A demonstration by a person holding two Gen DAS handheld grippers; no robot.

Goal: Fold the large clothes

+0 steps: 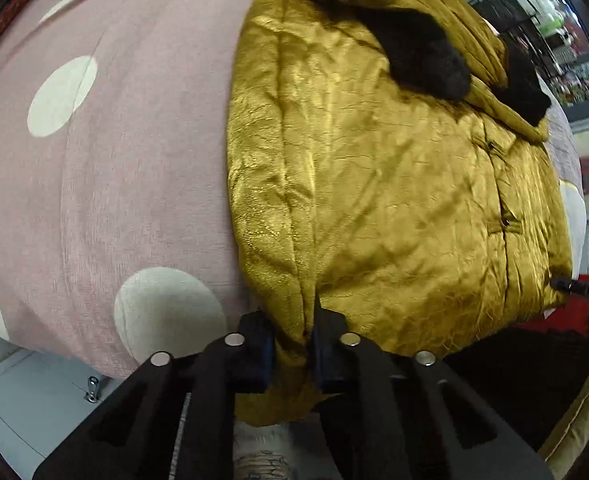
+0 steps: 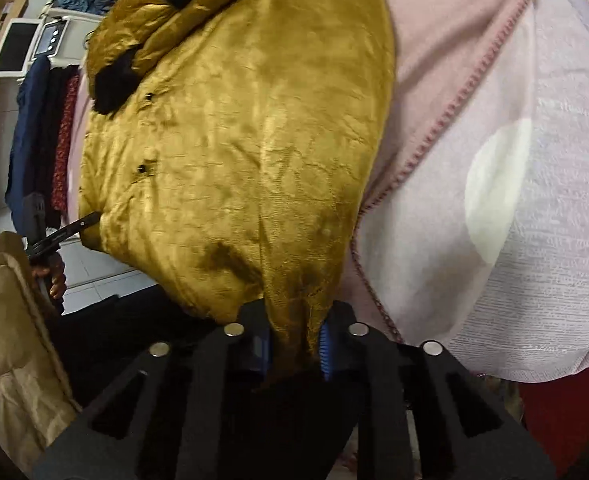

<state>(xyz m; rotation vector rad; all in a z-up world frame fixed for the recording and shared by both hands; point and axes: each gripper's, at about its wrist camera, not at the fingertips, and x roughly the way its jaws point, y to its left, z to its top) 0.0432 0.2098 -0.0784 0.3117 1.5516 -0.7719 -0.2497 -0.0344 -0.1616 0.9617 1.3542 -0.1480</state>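
Even indoor light, moderately bright. Satin sheen and soft glare streaks on the gold jacket (image 1: 374,184). Strong fisheye bowing with dark vignetted corners in both views. Right wrist view slightly motion-blurred; the pink blanket (image 2: 534,160) washes pale. Background soft.

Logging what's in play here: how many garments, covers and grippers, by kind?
Gold jacket: 1
Pink dotted blanket: 1
Grippers: 2, the left gripper and the right gripper, each shut on the jacket's near hem
Total: 4
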